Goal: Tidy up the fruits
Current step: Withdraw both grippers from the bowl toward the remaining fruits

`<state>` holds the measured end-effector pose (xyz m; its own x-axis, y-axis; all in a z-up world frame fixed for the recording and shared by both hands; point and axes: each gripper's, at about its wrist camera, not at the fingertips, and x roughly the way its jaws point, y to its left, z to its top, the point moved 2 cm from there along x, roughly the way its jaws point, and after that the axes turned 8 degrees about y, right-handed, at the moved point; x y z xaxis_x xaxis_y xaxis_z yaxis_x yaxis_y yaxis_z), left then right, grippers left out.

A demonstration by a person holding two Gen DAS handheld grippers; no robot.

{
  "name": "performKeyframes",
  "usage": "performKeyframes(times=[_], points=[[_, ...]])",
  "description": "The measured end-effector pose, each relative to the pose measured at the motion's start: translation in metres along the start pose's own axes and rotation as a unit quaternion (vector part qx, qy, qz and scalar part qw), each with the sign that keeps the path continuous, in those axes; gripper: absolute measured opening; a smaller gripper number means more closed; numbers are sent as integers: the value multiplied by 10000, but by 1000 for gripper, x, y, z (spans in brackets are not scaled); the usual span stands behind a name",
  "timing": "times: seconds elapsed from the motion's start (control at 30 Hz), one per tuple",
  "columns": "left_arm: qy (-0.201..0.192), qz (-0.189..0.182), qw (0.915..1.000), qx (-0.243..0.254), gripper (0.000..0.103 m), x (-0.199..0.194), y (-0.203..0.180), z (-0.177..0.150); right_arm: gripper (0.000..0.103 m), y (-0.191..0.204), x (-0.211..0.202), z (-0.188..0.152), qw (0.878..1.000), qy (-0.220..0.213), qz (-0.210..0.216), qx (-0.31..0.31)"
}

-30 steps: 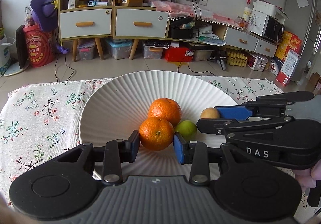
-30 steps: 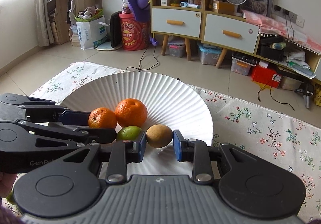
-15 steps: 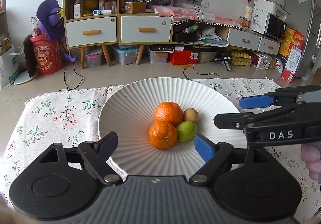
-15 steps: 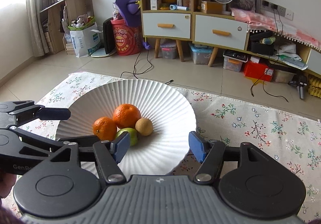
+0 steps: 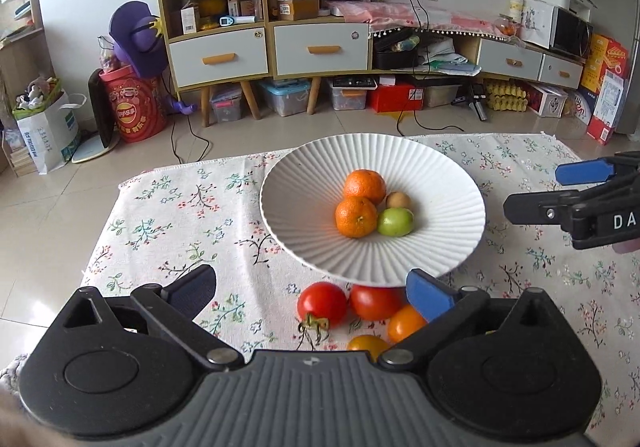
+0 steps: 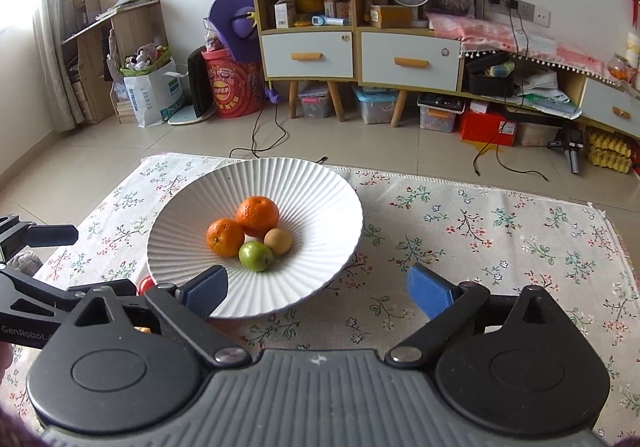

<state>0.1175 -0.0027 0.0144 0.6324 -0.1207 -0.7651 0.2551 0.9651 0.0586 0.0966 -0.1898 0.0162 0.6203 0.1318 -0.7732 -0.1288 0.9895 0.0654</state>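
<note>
Left wrist view: the left gripper is seen with its two fingers spread wide apart and nothing between them. A white ribbed bowl is set on a floral tablecloth. Four fruits are gathered touching one another at the bowl's centre: a far orange, a near orange, a green fruit and a small brown fruit. All four are nearly round, so no long axis or pointing direction can be told. Just beside the bowl's near rim, on the cloth, two red tomatoes are seen; the nearer one's green stem points toward the camera. Two small orange-yellow tomatoes lie beside them, partly hidden by the blue finger pad. At the right edge the right gripper is seen from the side, with the white letters "DA" readable on its body; the rest is cut off.

Right wrist view: the right gripper is likewise held with its jaws wide apart and empty, near the bowl's near rim. The same four fruits are seen in the bowl's middle. At the left edge the left gripper's body bears the writing "GenRobot". Print on a red drum on the floor cannot be read.
</note>
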Motion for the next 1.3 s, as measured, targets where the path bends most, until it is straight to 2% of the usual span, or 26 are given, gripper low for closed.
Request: performKeyframes(times=[0.27, 0.47, 0.6, 0.77, 1.03, 1.13, 1.3], points=[[334, -66, 9993, 168, 99, -9, 0, -32, 102, 1, -10, -22, 9989, 71, -177, -424], [489, -221, 9981, 309, 99, -15, -5, -55, 102, 1, -16, -33, 9992, 137, -70, -361], [528, -319, 9976, 308, 99, -18, -7, -63, 102, 7, -18, -42, 9982, 230, 30, -557], [649, -448, 9966, 229, 99, -18, -11, -80, 102, 15, -20, -66, 9960, 379, 170, -795], [990, -658, 9922, 378, 99, -12, -25, -111, 102, 12, -16, -97, 9934, 695, 192, -896], [1022, -769, 9912, 330, 99, -8, -29, -117, 102, 8, -12, -104, 9933, 787, 176, -833], [848, -801, 9923, 416, 99, -9, -34, -122, 102, 2, -3, -114, 9928, 984, 109, -678]])
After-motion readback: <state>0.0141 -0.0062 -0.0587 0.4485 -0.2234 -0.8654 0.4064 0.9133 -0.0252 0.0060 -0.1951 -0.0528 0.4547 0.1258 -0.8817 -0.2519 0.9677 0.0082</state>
